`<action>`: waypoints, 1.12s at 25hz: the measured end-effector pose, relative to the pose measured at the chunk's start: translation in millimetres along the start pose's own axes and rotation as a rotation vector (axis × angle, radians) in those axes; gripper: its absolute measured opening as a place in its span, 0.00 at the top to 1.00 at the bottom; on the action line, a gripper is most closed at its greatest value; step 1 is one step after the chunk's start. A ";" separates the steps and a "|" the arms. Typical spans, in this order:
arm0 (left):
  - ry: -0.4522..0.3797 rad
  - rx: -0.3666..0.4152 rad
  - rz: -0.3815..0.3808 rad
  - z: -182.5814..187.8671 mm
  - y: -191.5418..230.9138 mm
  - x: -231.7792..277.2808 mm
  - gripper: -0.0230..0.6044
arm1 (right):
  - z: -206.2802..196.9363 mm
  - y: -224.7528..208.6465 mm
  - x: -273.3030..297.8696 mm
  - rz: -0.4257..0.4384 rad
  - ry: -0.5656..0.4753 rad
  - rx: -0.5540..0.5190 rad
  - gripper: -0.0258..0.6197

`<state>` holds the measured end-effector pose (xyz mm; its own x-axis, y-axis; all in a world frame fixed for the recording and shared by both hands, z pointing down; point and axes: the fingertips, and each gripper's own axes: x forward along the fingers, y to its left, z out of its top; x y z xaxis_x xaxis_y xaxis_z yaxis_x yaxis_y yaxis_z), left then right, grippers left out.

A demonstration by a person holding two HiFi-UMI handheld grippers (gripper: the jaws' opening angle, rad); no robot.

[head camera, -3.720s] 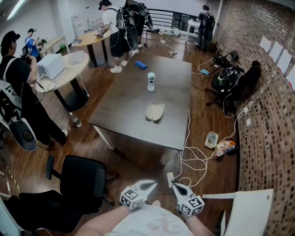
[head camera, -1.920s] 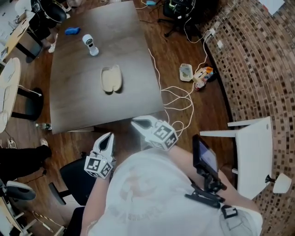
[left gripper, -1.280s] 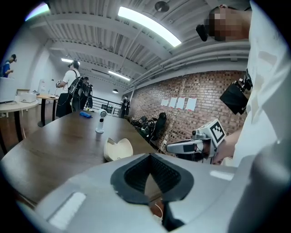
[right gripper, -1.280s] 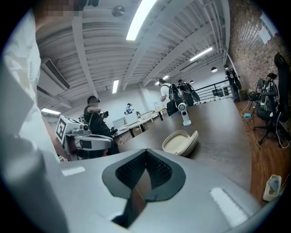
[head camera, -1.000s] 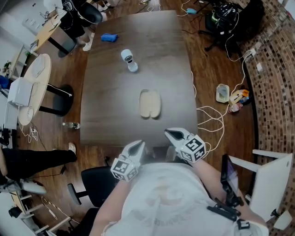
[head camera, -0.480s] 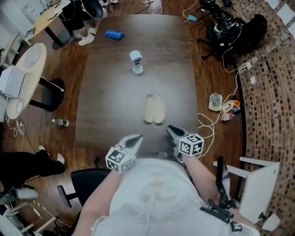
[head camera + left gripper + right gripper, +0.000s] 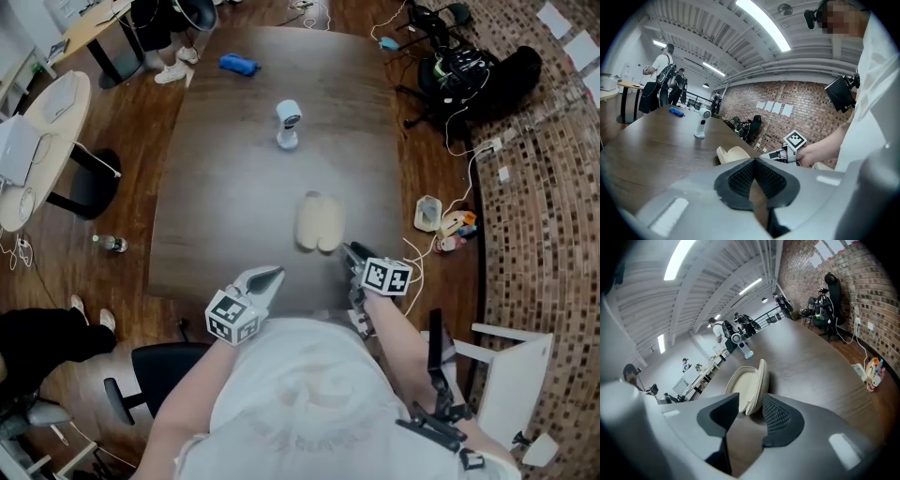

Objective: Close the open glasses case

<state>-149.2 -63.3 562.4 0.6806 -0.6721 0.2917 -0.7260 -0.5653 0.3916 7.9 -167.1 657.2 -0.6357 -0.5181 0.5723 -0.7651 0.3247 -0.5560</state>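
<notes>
While the cream glasses case point(image 7: 320, 223) lies open near the middle of the dark tabletop point(image 7: 216, 216), its 2 shell halves spread side by side with the hinge between them, both tools sit at the lower edge of the head view, short of it. The right tool point(image 7: 351, 252) is the nearer, its tips just beside the case's near end. Its jaws are opening, and in the right gripper view the case's near end shows in the gap between them, but the pads do not press on it. The left tool point(image 7: 273, 273) is shut with nothing in it, pads meeting, and stays well apart from the case.

Judging by its look, the case is a light, stiff clamshell with a smooth skin, so it will probably skid on the tabletop rather than fold if pushed from 1 side only. The sensible hold is the free long rim of 1 half, away from the hinge, swinging it over while the other tool steadies the other half.

Farther up the tabletop a white handheld device point(image 7: 289, 122) stands upright, possibly a small fan, though that is hard to tell. A blue object point(image 7: 238, 64) lies beyond it.
</notes>
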 end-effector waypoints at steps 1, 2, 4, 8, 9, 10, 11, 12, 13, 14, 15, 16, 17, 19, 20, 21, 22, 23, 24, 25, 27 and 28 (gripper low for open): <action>-0.003 -0.001 0.000 -0.5 1.3 -2.1 0.95 | 0.4 -3.1 1.4 -0.004 0.000 0.022 0.69; -0.006 -0.002 0.001 -0.4 2.5 -4.0 0.95 | 1.8 -5.6 3.2 -0.004 0.001 0.037 0.66; -0.010 -0.006 0.009 -0.2 6.3 -8.7 0.95 | 5.6 -9.5 9.1 -0.001 0.006 0.052 0.60; -0.013 -0.025 0.043 -3.5 22.8 -20.8 0.95 | 10.9 -15.1 27.1 -0.021 0.003 0.080 0.56; -0.012 -0.026 0.049 -4.0 25.7 -22.9 0.95 | 11.2 -16.8 31.7 -0.022 0.001 0.087 0.56; -0.010 -0.025 0.053 -4.3 27.2 -24.5 0.95 | 11.4 -18.3 35.5 -0.022 -0.001 0.097 0.55; -0.007 -0.023 0.054 -4.8 27.7 -25.5 0.95 | 11.8 -19.6 38.5 -0.020 -0.003 0.109 0.55; -0.003 -0.020 0.052 -5.3 27.5 -26.1 0.95 | 12.2 -20.9 41.0 -0.016 -0.006 0.124 0.55; 0.002 -0.017 0.049 -5.8 27.5 -26.5 0.95 | 12.9 -22.1 43.4 -0.008 -0.010 0.142 0.55; 0.005 -0.015 0.046 -6.0 28.1 -26.8 0.95 | 13.7 -22.9 46.1 0.005 -0.014 0.163 0.55; 0.007 -0.015 0.046 -5.8 29.7 -27.5 0.95 | 14.2 -22.7 48.9 0.021 -0.016 0.185 0.55; 0.007 -0.020 0.050 -5.5 32.3 -28.7 0.95 | 14.1 -21.4 51.4 0.037 -0.015 0.206 0.56; 0.004 -0.029 0.056 -4.9 35.8 -30.2 0.95 | 13.1 -19.2 53.6 0.054 -0.012 0.224 0.55; -0.005 -0.051 0.070 -3.6 43.2 -32.6 0.95 | 10.0 -14.1 55.5 0.090 -0.013 0.261 0.56; -0.009 -0.059 0.073 -3.1 45.8 -32.9 0.95 | 8.6 -12.7 54.8 0.105 -0.020 0.282 0.57; -0.011 -0.063 0.072 -2.6 47.3 -32.5 0.95 | 7.5 -12.9 53.2 0.112 -0.029 0.301 0.60; -0.012 -0.064 0.069 -2.2 47.7 -31.5 0.95 | 6.7 -13.3 51.6 0.119 -0.038 0.314 0.64; -0.011 -0.064 0.064 -1.8 47.5 -30.2 0.95 | 6.0 -12.2 50.8 0.132 -0.042 0.323 0.71; -0.009 -0.064 0.058 -1.5 47.3 -28.7 0.95 | 5.3 -10.4 50.6 0.145 -0.040 0.326 0.71; -0.008 -0.064 0.051 -1.0 47.5 -27.3 0.95 | 4.7 -9.1 50.2 0.150 -0.037 0.327 0.72; -0.007 -0.066 0.040 0.2 48.8 -24.1 0.95 | 6.1 -8.4 46.8 0.150 -0.044 0.333 0.72; -0.004 -0.068 0.032 0.7 48.7 -22.4 0.95 | 7.1 -9.1 43.0 0.149 -0.052 0.342 0.72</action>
<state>-199.9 -76.1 574.3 0.6565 -0.6916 0.3013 -0.7391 -0.5098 0.4402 -11.7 -197.9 682.6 -0.7245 -0.5278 0.4434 -0.5808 0.1210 -0.8050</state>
